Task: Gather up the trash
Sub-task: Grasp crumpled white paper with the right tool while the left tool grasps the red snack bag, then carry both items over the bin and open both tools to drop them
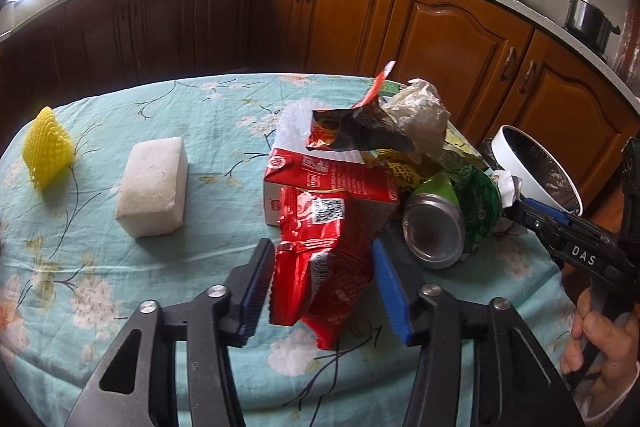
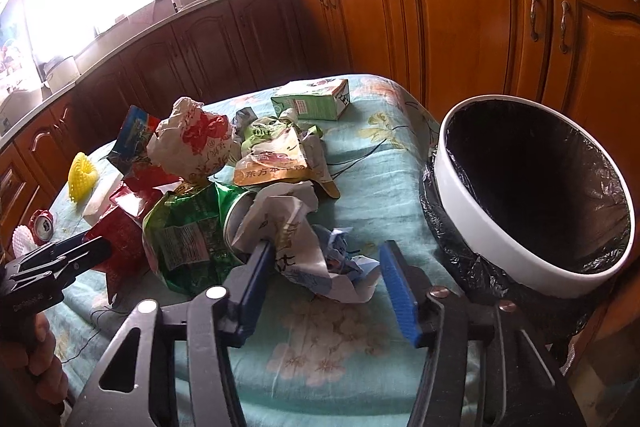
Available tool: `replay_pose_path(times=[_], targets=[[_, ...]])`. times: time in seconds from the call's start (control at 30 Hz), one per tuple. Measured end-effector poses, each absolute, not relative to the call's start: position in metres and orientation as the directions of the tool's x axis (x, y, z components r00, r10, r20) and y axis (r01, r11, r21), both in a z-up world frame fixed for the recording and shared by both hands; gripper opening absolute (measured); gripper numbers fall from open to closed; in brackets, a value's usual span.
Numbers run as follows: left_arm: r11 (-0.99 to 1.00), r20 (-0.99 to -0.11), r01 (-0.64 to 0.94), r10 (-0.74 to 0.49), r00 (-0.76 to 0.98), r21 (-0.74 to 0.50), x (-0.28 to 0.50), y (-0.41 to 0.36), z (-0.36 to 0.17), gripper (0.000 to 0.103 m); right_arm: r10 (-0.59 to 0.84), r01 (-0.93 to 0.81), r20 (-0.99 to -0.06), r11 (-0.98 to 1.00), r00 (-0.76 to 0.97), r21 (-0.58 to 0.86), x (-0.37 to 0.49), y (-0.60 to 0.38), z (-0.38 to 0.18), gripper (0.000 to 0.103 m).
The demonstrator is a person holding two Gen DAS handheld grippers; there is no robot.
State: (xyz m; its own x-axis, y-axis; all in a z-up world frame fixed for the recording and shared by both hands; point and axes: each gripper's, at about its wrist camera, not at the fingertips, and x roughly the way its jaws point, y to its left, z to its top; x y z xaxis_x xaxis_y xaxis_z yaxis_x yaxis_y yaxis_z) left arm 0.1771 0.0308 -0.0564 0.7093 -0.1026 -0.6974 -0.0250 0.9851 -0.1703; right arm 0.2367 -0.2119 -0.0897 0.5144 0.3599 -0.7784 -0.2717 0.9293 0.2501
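A pile of trash lies on the table with the teal flowered cloth (image 1: 168,259). My left gripper (image 1: 324,267) is open, its jaws on either side of a red snack wrapper (image 1: 320,267). Behind the wrapper are a red carton (image 1: 340,179), a crushed green can (image 1: 440,227) and crumpled paper (image 1: 420,111). My right gripper (image 2: 324,267) is open around a crumpled white paper wad (image 2: 312,251). The white trash bin (image 2: 520,195) with a black liner stands at the table's right edge, next to the right gripper.
A white foam block (image 1: 154,183) and a yellow foam net (image 1: 48,147) lie on the table's left. A green carton (image 2: 312,101) sits at the far edge, a red can (image 2: 42,225) at the left. Wooden cabinets (image 1: 440,27) stand behind.
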Motion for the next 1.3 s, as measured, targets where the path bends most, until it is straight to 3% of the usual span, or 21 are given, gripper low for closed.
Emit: replay_pose_path(times=[0.03, 0.07, 0.17, 0.63, 0.93, 1.3], targets=[[0.986, -0.696, -0.014, -0.106, 0.710, -0.164, 0.176, 0.028, -0.056, 0.041, 0.363, -0.275, -0.773, 0.928, 0.521, 0.250, 0.235, -0.210, -0.088, 0.030], [0.987, -0.694, -0.004, -0.109, 0.711, -0.160, 0.174, 0.026, -0.055, 0.035, 0.377, -0.281, -0.768, 0.923, 0.518, 0.263, 0.234, -0.210, -0.086, 0.025], [0.986, -0.687, 0.019, -0.130, 0.715, -0.166, 0.167, 0.023, -0.052, 0.024, 0.383, -0.282, -0.766, 0.921, 0.516, 0.270, 0.230, -0.210, -0.082, 0.024], [0.970, -0.610, 0.155, -0.239, 0.755, -0.187, 0.135, -0.004, -0.007, 0.022, 0.407, -0.237, -0.702, 0.913, 0.584, 0.332, 0.202, -0.243, -0.048, 0.023], [0.929, -0.593, 0.301, -0.370, 0.715, -0.216, 0.159, -0.052, 0.011, 0.022, 0.338, -0.158, -0.686, 0.937, 0.645, 0.312, 0.203, -0.290, -0.031, 0.023], [0.898, -0.605, 0.393, -0.426, 0.672, -0.197, 0.217, -0.096, 0.007, 0.022, 0.242, -0.055, -0.688, 0.958, 0.685, 0.283, 0.223, -0.346, -0.026, 0.023]])
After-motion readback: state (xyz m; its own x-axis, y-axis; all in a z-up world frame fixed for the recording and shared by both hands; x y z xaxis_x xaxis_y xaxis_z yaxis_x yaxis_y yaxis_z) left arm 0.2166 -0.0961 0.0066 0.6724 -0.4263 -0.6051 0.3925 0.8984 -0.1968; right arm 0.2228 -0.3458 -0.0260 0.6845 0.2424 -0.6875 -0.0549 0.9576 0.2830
